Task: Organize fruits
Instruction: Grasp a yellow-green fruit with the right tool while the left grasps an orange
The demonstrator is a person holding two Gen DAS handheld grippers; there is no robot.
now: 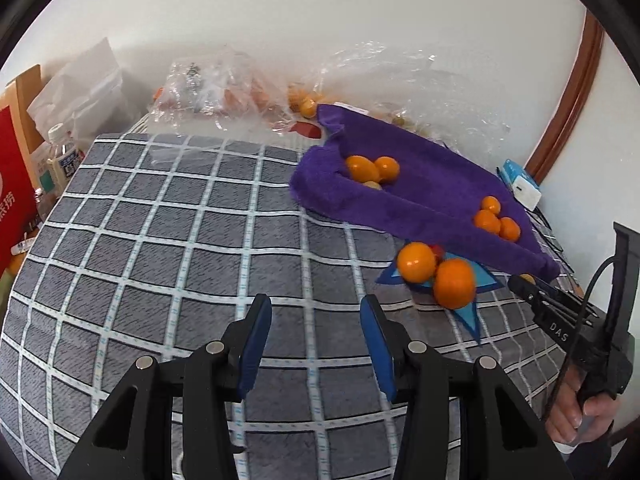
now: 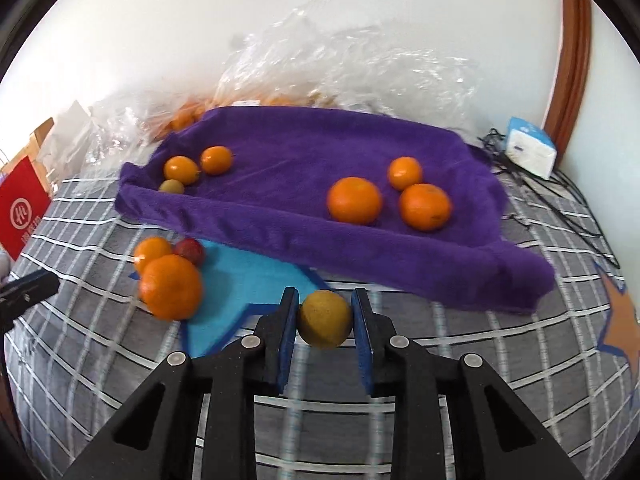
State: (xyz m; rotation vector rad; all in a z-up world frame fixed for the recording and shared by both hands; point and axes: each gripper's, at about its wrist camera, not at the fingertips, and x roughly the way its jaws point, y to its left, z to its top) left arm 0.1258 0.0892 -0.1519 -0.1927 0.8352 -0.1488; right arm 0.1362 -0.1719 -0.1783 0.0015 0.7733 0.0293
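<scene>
Right claw (image 2: pixel 325 320) clamped on a yellow-green fruit (image 2: pixel 325 325), held just above the checked surface (image 2: pixel 120 360) near the front fold of the purple towel (image 2: pixel 280 232). Left claw (image 1: pixel 316 344) gaping wide and empty over bare checked cloth. On the towel, two groups: three larger oranges (image 2: pixel 354 200) to the right; two small orange fruits (image 2: pixel 182 170) with a small greenish fruit (image 2: pixel 172 187) in the far-left corner. Off the towel, on the blue star mat (image 2: pixel 248 276), two oranges (image 2: pixel 171 287) and a red fruit (image 2: pixel 190 250) lie touching. The held fruit probably belongs with the greenish one, though motion blur leaves its kind uncertain. To place it well, lift clear of the raised towel fold, carry it leftward, lower until it rests on the pile before releasing, and keep the grip light; round fruit rolls on sloping cloth.
</scene>
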